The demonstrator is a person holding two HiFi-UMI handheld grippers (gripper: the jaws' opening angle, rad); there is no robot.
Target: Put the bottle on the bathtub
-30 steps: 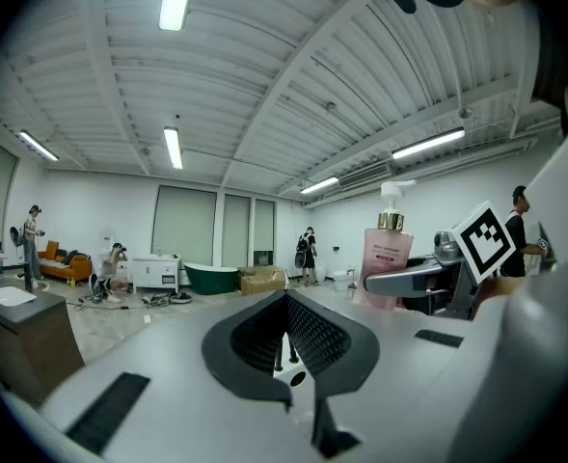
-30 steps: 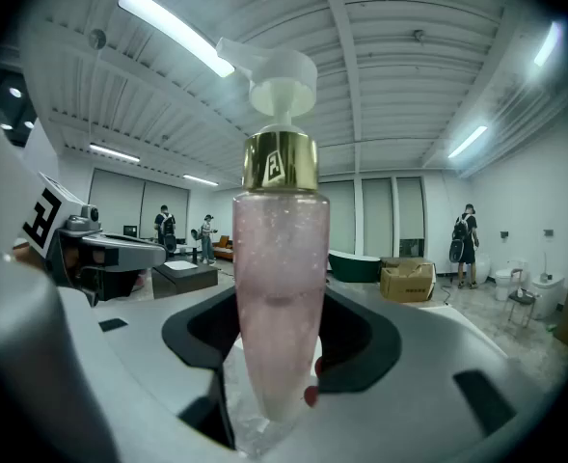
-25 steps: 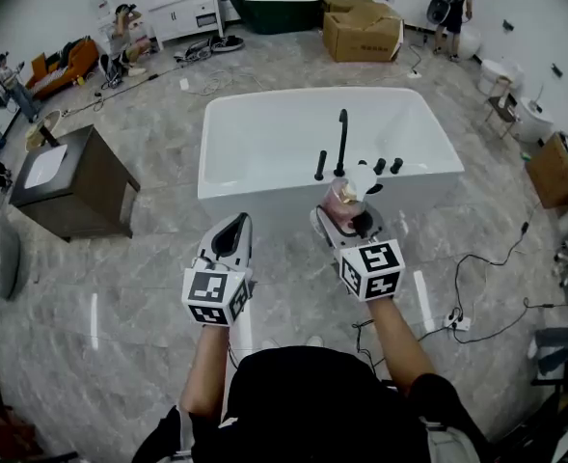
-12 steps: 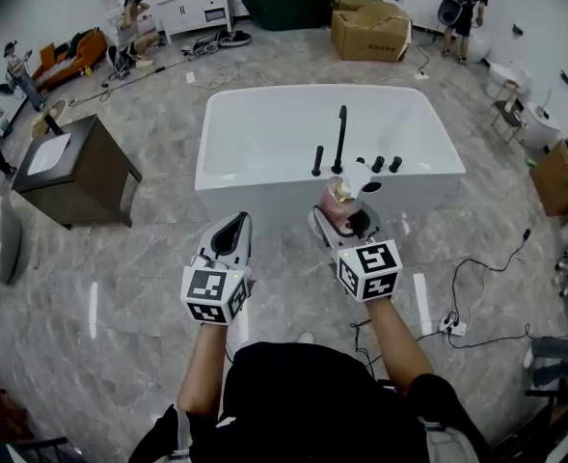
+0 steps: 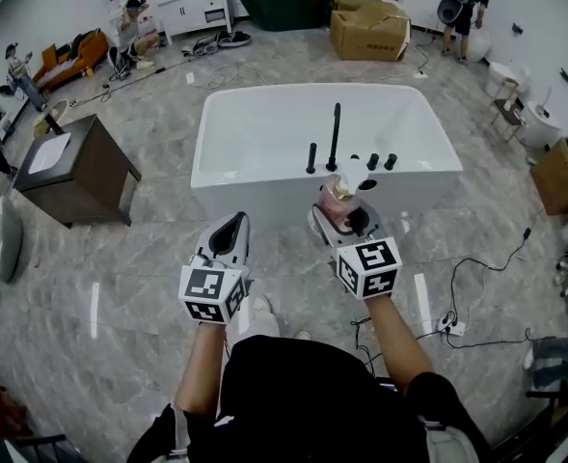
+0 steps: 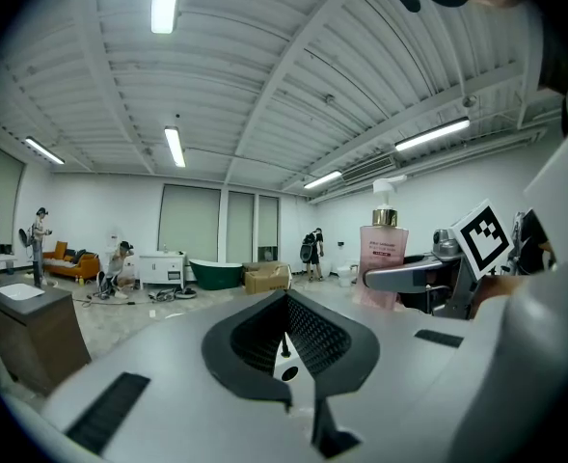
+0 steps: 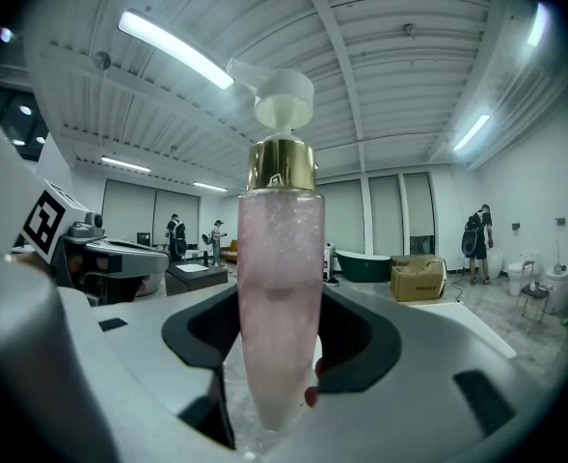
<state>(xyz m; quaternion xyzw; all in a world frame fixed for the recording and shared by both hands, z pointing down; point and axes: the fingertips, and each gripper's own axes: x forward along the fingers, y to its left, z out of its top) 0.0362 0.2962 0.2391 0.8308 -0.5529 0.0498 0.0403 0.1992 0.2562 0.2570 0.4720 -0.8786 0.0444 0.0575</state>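
Note:
A white bathtub (image 5: 264,183) stands in front of me with a black faucet (image 5: 334,135) and black knobs on its near rim. My right gripper (image 5: 349,222) is shut on a pink pump bottle (image 5: 338,199) with a gold collar and white pump, held upright just short of that rim. The right gripper view has the bottle (image 7: 279,297) standing between the jaws of the right gripper (image 7: 274,398). My left gripper (image 5: 229,241) hovers over the floor to the left, jaws together and empty. Its own view shows the left gripper (image 6: 298,403) shut, with the bottle (image 6: 383,257) off to the right.
A brown cabinet (image 5: 71,172) stands to the left of the tub. Cables and a power strip (image 5: 452,321) lie on the floor at the right. Far back are a cardboard box (image 5: 368,32), a dark green tub (image 5: 284,6) and a person (image 5: 462,8).
The view has shifted a little toward the tub and a shoe now shows below the left gripper. Both grippers hold their places, the bottle still gripped.

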